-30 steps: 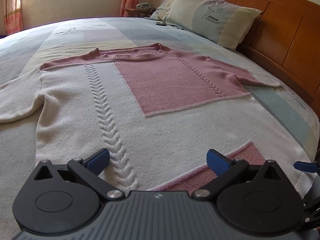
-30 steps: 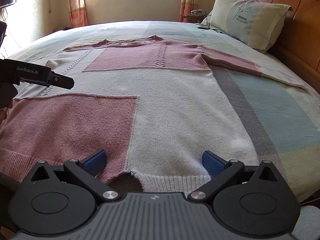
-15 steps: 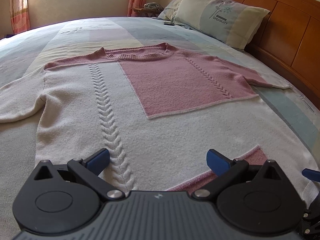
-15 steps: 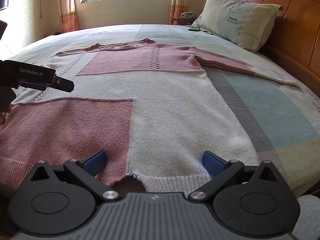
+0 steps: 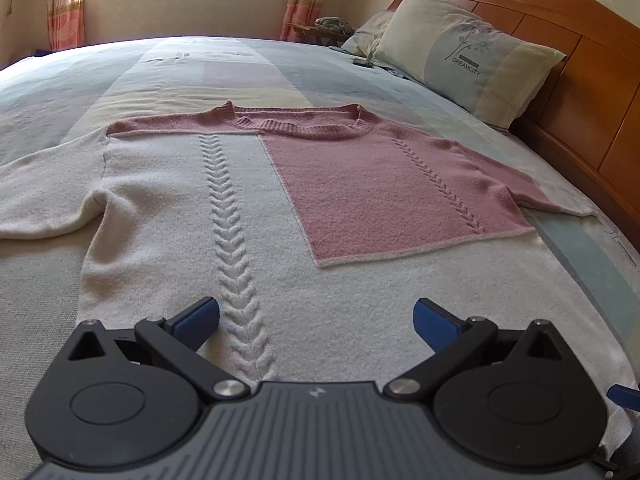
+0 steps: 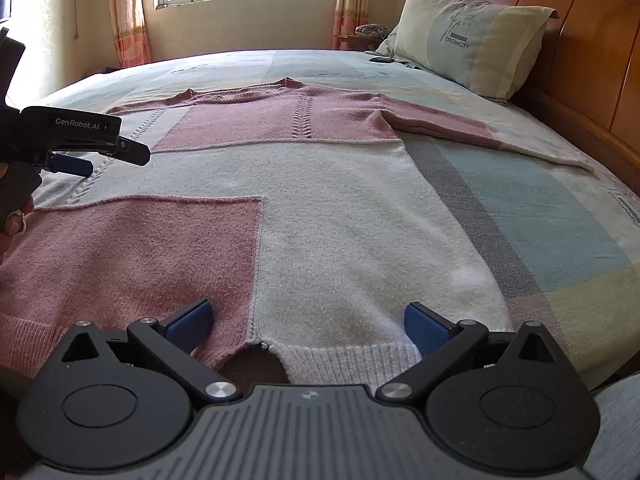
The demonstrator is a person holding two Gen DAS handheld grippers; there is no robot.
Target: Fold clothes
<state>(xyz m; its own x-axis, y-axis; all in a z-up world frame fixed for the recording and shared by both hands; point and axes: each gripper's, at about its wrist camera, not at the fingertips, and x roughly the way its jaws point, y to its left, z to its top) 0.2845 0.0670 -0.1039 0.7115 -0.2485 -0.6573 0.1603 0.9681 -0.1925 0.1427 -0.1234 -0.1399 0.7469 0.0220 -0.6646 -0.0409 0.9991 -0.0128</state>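
A cream and pink cable-knit sweater (image 5: 248,216) is seen spread flat across the middle of a patchwork-covered bed (image 5: 168,76), collar toward the top of the frame and hem at the bottom. At the left edge of the left wrist view, one cream sleeve (image 5: 44,204) is laid out to the side; at the right, the pink sleeve (image 5: 532,196) is stretched toward a carved wooden headboard (image 5: 592,92), where a printed pillow (image 5: 468,60) is propped in the upper right. At the bottom of that frame, the left gripper (image 5: 316,320) is held just above the hem with its blue pads spread wide and nothing between them. In the right wrist view, the right gripper (image 6: 308,322) is likewise held wide and empty over the ribbed hem (image 6: 352,360). No fold appears to have been made; sleeves and body are judged still to be folded.
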